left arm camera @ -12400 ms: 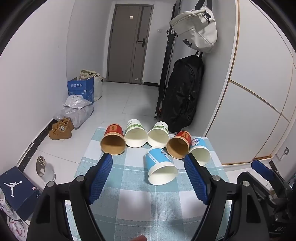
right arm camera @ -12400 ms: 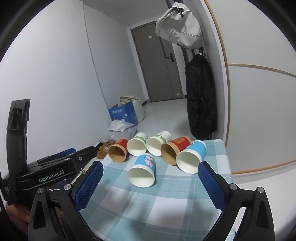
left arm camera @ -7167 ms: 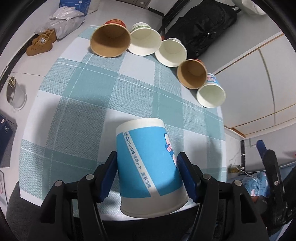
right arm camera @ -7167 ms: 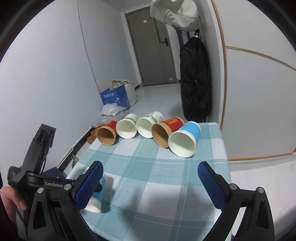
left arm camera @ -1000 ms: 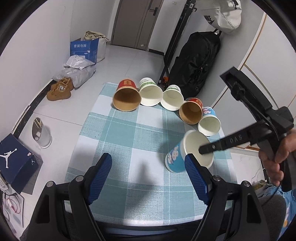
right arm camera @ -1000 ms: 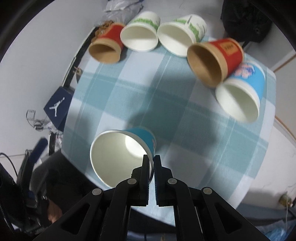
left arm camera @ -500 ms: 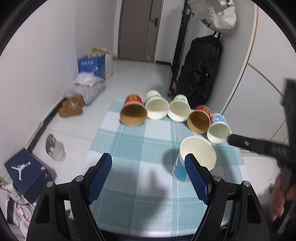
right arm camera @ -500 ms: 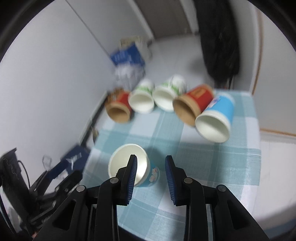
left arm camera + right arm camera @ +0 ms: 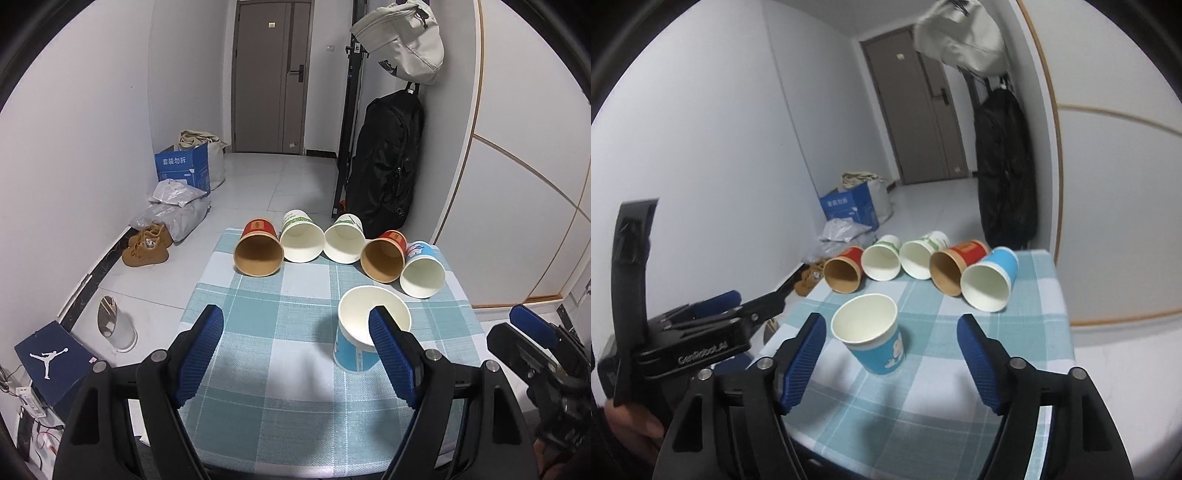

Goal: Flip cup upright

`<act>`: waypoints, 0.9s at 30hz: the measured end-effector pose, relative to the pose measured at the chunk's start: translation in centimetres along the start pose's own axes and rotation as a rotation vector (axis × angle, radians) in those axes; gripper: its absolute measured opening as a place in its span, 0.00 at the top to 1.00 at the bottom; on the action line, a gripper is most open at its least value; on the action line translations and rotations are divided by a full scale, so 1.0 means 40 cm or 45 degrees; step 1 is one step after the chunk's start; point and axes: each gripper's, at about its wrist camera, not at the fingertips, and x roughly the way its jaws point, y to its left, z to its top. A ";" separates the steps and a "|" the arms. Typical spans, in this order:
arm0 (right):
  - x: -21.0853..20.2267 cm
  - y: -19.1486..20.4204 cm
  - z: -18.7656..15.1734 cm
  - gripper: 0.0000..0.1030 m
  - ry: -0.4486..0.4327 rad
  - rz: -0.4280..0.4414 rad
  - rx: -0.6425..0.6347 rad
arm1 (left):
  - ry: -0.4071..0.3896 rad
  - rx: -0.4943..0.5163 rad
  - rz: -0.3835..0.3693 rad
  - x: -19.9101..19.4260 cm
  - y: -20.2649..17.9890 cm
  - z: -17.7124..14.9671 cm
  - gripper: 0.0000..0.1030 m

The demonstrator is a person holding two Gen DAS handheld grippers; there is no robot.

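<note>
Blue paper cup [image 9: 872, 330] stands upright, lower centre, on the checked table [image 9: 964, 391]; left gripper [image 9: 295, 354] and right gripper [image 9: 891, 363], jaws spread and empty, flank it, suggesting release.

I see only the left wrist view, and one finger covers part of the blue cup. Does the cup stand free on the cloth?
Observer: Yes. In the right wrist view the blue cup stands upright, mouth up, and nothing touches it.
Operator: Is the right gripper open?
Observer: The right gripper is wide open, with a gap on each side of the cup.
Operator: Is there any print on the cup?
Observer: There is a white cartoon print low on its wall.
</note>
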 end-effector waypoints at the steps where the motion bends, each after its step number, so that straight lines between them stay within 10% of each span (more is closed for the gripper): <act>1: -0.004 0.002 -0.002 0.23 -0.011 -0.004 0.001 | -0.002 0.003 0.005 -0.002 -0.001 -0.001 0.25; 27: -0.015 -0.001 -0.014 0.04 -0.059 -0.048 0.009 | -0.007 -0.010 0.016 -0.011 -0.008 -0.007 0.25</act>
